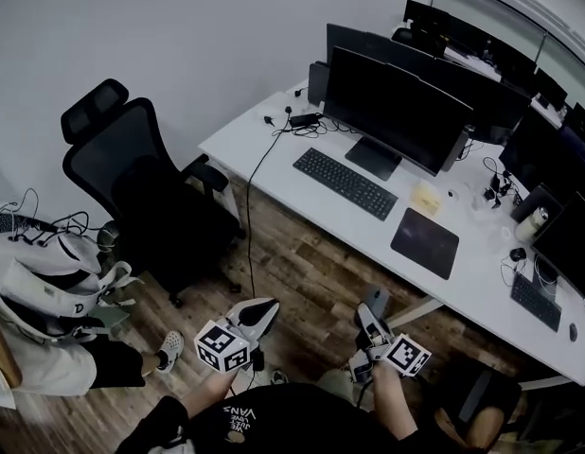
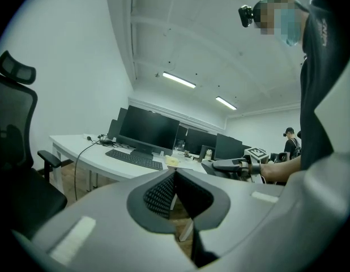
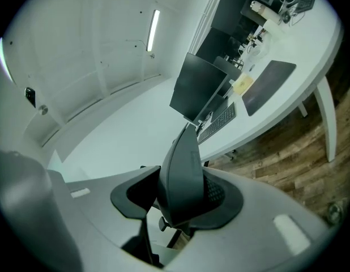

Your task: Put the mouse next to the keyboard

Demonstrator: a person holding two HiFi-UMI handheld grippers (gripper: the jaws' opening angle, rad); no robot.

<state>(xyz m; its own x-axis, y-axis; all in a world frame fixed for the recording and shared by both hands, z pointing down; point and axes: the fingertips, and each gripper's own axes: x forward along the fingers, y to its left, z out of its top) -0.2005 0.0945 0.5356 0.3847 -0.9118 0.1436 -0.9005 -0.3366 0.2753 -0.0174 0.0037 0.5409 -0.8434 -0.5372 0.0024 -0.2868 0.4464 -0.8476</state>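
Black short-sleeved T-shirt (image 1: 274, 422), white print across the chest. Black head camera (image 2: 247, 14) worn up top. Pale grey moulded shells on left gripper (image 1: 264, 310) and right gripper (image 1: 371, 318), dark liners round the jaws. Pads (image 2: 161, 195) black, fine mesh texture. Marker cube (image 1: 221, 346) on the left one, second cube (image 1: 407, 355) on the right, white faces with black square codes. Small pale rectangular labels (image 2: 73, 239) on shell tops.

desk (image 1: 274, 149) top: white, smooth, matt.
floor (image 1: 302, 263): wood-grain planks, low sheen.
chair (image 1: 132, 159): black, matt, mesh-like back.
keyboard (image 1: 345, 183): black matt plastic.
mouse (image 3: 183, 174): dark smooth plastic, faint sheen.
left gripper (image 2: 175, 174) pads (image 2: 161, 194): black, dimpled.
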